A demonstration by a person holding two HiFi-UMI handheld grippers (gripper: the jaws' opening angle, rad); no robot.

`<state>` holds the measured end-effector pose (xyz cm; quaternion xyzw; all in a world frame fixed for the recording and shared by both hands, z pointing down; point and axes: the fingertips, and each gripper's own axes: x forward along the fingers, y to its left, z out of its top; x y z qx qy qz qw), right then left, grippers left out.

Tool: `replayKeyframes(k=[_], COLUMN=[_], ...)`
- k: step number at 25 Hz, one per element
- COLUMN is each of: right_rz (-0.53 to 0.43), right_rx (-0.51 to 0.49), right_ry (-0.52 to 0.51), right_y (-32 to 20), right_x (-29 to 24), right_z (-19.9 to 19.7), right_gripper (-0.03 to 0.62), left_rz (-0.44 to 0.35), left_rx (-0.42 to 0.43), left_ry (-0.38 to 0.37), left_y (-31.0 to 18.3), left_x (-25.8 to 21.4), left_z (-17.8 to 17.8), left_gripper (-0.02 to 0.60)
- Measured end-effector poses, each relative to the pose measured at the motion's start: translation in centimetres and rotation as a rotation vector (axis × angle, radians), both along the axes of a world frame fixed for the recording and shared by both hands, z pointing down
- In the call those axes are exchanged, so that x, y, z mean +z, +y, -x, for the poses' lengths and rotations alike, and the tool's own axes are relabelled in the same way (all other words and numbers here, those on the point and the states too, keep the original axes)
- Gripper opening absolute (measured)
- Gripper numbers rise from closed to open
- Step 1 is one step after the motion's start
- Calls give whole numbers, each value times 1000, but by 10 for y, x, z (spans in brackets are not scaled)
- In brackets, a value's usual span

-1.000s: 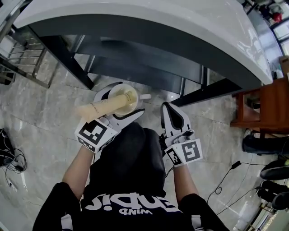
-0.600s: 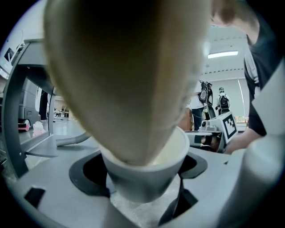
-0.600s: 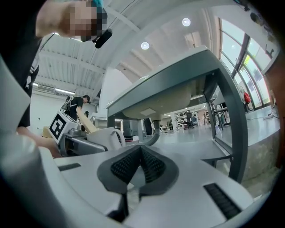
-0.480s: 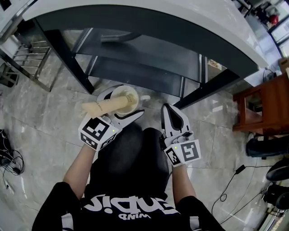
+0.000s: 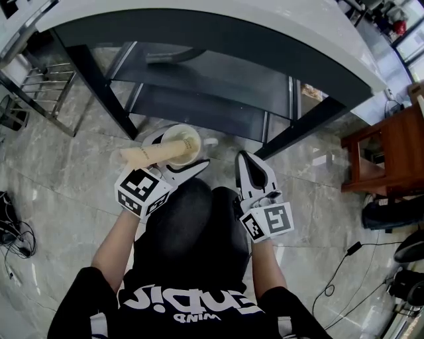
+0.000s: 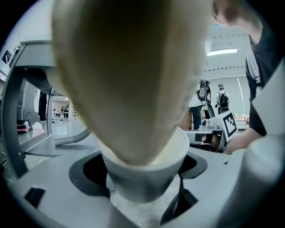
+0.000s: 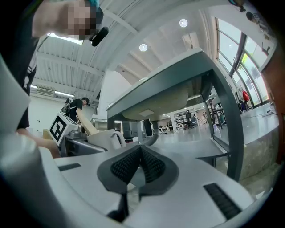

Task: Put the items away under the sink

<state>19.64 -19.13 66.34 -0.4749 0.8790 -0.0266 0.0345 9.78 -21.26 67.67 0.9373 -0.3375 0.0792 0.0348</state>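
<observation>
Currently left tongs (image 5: 177,151) clamped on white mug (image 5: 191,140), held low before shelf (image 5: 199,109) under counter (image 5: 232,20), not yet in. Tan cone (image 5: 147,155) leans loose in mug: tilting could spill it, and counter edge may snag it. Right tongs (image 5: 250,162) pinched together, empty.

One white mug (image 5: 191,141), one beige tube (image 5: 147,155), two tongs (image 5: 177,149) (image 5: 250,161)

A black short-sleeved shirt (image 5: 165,321) with white lettering is worn above dark trousers (image 5: 192,232). The left gripper (image 5: 177,147) and right gripper (image 5: 250,164) are shelled in white, fitted with dark ribbed pads, and each is topped by a cube of black-and-white square markers.
</observation>
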Motion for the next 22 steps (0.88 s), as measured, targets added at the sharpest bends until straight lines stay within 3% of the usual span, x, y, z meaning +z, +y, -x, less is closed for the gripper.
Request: replayKeyframes(k=[15, 22], right_rz=[-9, -11], right_rx=[10, 9], right_ry=[13, 10], right_y=[-11, -18], right_x=[-4, -3], right_z=[4, 9], right_gripper=[18, 18], left_rz=[-24, -31], left_rx=[8, -27], left_ry=[15, -17], left_y=[-48, -92], left_x=[9, 16], left_z=[-12, -14], left_gripper=[462, 462])
